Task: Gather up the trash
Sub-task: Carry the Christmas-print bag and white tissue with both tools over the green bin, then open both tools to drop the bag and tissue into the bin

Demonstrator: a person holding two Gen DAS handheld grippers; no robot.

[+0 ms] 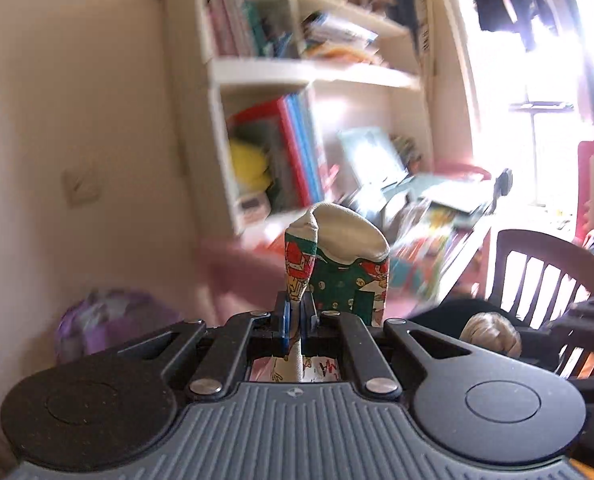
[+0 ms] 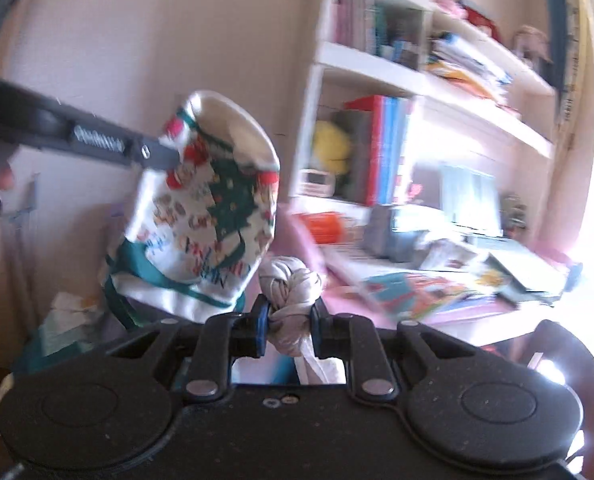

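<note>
Left wrist view: the left gripper [image 1: 293, 316], its blue-padded jaws nearly closed, pinches the rim of one soft printed cloth bag [image 1: 337, 272] with a plain white lining, held up in the air with its mouth gaping.

Right wrist view: the right gripper [image 2: 287, 320] clamps one knotted, crinkled white plastic trash bag [image 2: 291, 292] just below the knot, beside the hanging cloth bag [image 2: 213, 200]. Behind stand a white bookshelf [image 2: 377, 68] of upright books and a cluttered pink tabletop [image 2: 377, 316]. One dark slatted chair [image 1: 537, 268] stands at right.
</note>
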